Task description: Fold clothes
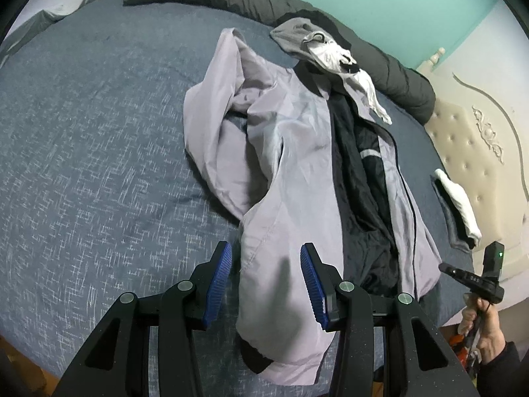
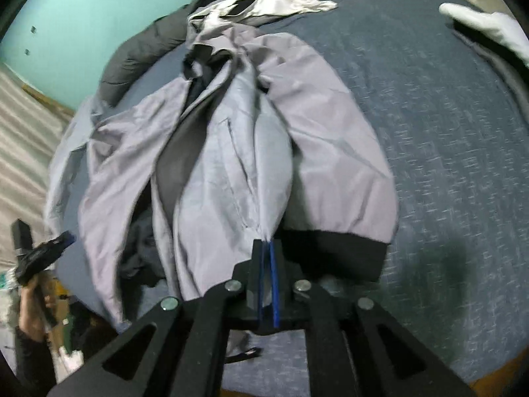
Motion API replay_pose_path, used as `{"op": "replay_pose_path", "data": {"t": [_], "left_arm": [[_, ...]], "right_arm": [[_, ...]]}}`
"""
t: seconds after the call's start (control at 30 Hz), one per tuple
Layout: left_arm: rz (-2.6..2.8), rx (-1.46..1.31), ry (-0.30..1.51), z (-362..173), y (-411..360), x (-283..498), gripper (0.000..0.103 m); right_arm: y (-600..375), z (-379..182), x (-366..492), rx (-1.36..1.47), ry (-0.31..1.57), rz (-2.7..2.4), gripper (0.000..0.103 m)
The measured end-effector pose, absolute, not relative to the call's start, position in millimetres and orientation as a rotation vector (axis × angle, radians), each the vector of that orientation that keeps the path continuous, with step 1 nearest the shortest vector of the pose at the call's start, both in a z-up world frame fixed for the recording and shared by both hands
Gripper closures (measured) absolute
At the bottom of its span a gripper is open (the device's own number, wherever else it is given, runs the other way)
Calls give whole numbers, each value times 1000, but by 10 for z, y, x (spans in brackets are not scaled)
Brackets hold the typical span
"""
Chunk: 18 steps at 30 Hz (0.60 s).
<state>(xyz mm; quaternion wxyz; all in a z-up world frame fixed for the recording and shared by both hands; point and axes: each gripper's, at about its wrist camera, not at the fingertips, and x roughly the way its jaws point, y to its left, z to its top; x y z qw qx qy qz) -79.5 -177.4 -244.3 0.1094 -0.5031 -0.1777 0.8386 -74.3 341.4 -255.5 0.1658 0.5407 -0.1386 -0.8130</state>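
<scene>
**Ana:** Between the right gripper's (image 2: 268,248) blue pads (image 2: 273,276), a pinch of the grey jacket (image 2: 231,152) sits tight. They are pressed together on the front edge, near the hem.

**Ben:** What about the other one?

**Ana:** The left gripper (image 1: 266,261) stands about half open. The jacket's bottom corner lies right between its pads (image 1: 221,276) (I can't see either pad pressing on it).

**Ben:** So how do we fold it well?

**Ana:** I think close the left one on that corner first. Then lift both sides evenly and lay the front across, slowly, so the slippery cloth on the blue bed (image 1: 82,172) doesn't bunch up.
</scene>
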Motion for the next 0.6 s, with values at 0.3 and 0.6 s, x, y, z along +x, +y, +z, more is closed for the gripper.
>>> {"op": "replay_pose_path", "data": {"t": [0.3, 0.6], "left_arm": [[2472, -1516, -572, -2554, -1976, -819, 56], [2472, -1505, -581, -2544, -2017, -834, 56]], "right_arm": [[2979, -2112, -928, 1315, -352, -2342, 58], [1681, -2535, -1347, 1402, -378, -2034, 58]]}}
